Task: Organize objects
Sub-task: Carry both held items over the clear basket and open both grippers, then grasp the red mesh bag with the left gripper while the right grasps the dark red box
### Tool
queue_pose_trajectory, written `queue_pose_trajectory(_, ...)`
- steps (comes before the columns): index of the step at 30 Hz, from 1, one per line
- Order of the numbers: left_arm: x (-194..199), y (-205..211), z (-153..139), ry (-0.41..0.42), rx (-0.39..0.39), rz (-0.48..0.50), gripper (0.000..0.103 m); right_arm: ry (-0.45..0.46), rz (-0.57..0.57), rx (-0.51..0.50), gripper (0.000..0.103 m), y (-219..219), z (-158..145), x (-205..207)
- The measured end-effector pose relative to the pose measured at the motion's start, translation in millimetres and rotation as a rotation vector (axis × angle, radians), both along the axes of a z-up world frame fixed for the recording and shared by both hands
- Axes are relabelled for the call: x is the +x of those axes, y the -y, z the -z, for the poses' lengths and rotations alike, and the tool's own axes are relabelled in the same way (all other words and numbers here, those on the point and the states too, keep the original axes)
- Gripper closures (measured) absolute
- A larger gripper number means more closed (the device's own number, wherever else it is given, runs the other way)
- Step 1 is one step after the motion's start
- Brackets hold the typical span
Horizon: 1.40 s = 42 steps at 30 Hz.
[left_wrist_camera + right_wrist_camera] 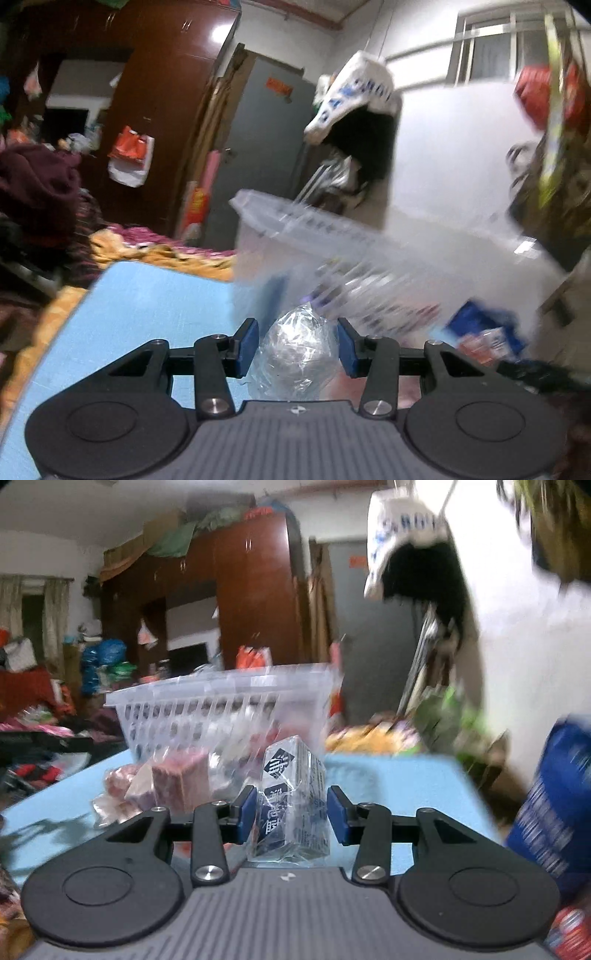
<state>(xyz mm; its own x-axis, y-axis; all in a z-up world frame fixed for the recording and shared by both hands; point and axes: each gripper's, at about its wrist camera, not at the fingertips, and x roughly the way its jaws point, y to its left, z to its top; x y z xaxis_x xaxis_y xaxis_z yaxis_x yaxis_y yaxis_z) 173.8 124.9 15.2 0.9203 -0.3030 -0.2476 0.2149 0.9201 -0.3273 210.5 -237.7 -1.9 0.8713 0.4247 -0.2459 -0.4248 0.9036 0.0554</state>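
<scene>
Nearest in the left wrist view, the left tool [295, 343] is clamped on a crumpled clear plastic bag [295, 354], its blue pads pressing both sides. Nearest in the right wrist view, the right tool [291, 814] is clamped on a clear-wrapped white box with dark blue printed labels [293, 805]. Both are above the light blue table [147, 295]. Farther on the table, left of the box, lies a pink block in clear wrap [177, 782]. Beyond it stands a translucent slotted plastic basket [221, 705], blurred, holding packets too smeared to tell. Far behind is a dark red-brown wooden wardrobe [255, 590].
</scene>
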Motion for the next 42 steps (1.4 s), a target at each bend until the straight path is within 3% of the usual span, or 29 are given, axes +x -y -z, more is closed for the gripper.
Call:
queue_pose_trajectory(3,-14.4,8.8,-35.0,0.096,-0.01,0.024,0.054,0.072,-0.055,0.03,0.058,-1.8,-38.5,-13.2)
queue_pose_trajectory(6,-9.6,24.6,-84.5,0.152,0.004,0.062,0.054,0.12,-0.066,0.002,0.058,-18.9,-84.7,-1.2)
queue_pose_trajectory(8,6.9,38.8,-113.4,0.164,0.037,0.075,0.054,0.094,-0.102,0.005,0.057,-33.9,-112.1,25.1)
queue_pose_trajectory(10,35.1,49.7,-129.6,0.122,0.063,0.052,0.054,-0.006,-0.116,-0.02,0.057,-49.2,-127.9,67.6)
queue_pose_trajectory(14,90.8,56.4,-120.2,-0.021,0.049,0.03,0.054,-0.167,-0.069,-0.096,0.057,-71.0,-120.0,135.4)
queue_pose_trajectory(18,110.8,56.3,-100.3,-0.038,0.05,0.014,0.053,-0.207,-0.079,-0.103,0.057,-75.0,-104.6,151.0)
queue_pose_trajectory(19,112.4,55.7,-97.4,-0.036,0.052,0.005,0.051,-0.196,-0.078,-0.099,0.054,-74.8,-103.5,150.4)
queue_pose_trajectory(21,114.4,54.4,-94.7,-0.05,0.075,-0.028,0.019,-0.171,-0.073,-0.084,0.029,-71.9,-105.4,141.1)
queue_pose_trajectory(22,111.9,53.8,-95.2,-0.046,0.082,-0.039,0.018,-0.151,-0.077,-0.068,0.01,-68.3,-107.1,133.1)
queue_pose_trajectory(23,107.0,53.2,-97.6,-0.029,0.088,-0.043,0.018,-0.125,-0.087,-0.055,0.004,-63.9,-110.1,122.7)
queue_pose_trajectory(25,91.1,54.3,-102.3,0.008,0.098,-0.035,0.018,-0.067,-0.104,-0.027,0.001,-50.5,-111.1,98.8)
queue_pose_trajectory(28,41.9,60.4,-94.4,0.085,0.154,-0.009,0.016,-0.018,-0.144,0.027,0.0,-28.5,-88.6,53.6)
queue_pose_trajectory(30,13.9,66.6,-74.7,0.079,0.19,0.0,0.013,-0.021,-0.178,0.039,0.003,-19.7,-59.8,27.9)
queue_pose_trajectory(32,0.1,72.4,-49.9,0.043,0.226,-0.009,0.013,-0.029,-0.187,0.028,0.032,-18.5,-31.6,13.5)
queue_pose_trajectory(34,-1.2,74.1,-29.9,0.003,0.241,-0.018,0.013,-0.088,-0.218,0.053,0.044,-20.0,-16.7,16.6)
queue_pose_trajectory(37,6.8,70.7,-15.5,-0.037,0.243,-0.024,0.013,-0.123,-0.217,0.036,0.045,-31.3,-9.7,28.3)
queue_pose_trajectory(39,10.3,67.8,-13.0,-0.049,0.238,-0.027,0.013,-0.121,-0.214,0.019,0.053,-35.8,-9.4,33.2)
queue_pose_trajectory(40,11.8,67.6,-11.0,-0.058,0.244,-0.025,0.013,-0.121,-0.214,0.008,0.067,-36.7,-9.1,34.5)
queue_pose_trajectory(42,15.2,69.9,-6.6,-0.081,0.258,-0.016,0.013,-0.112,-0.219,0.016,0.068,-34.4,-6.3,29.3)
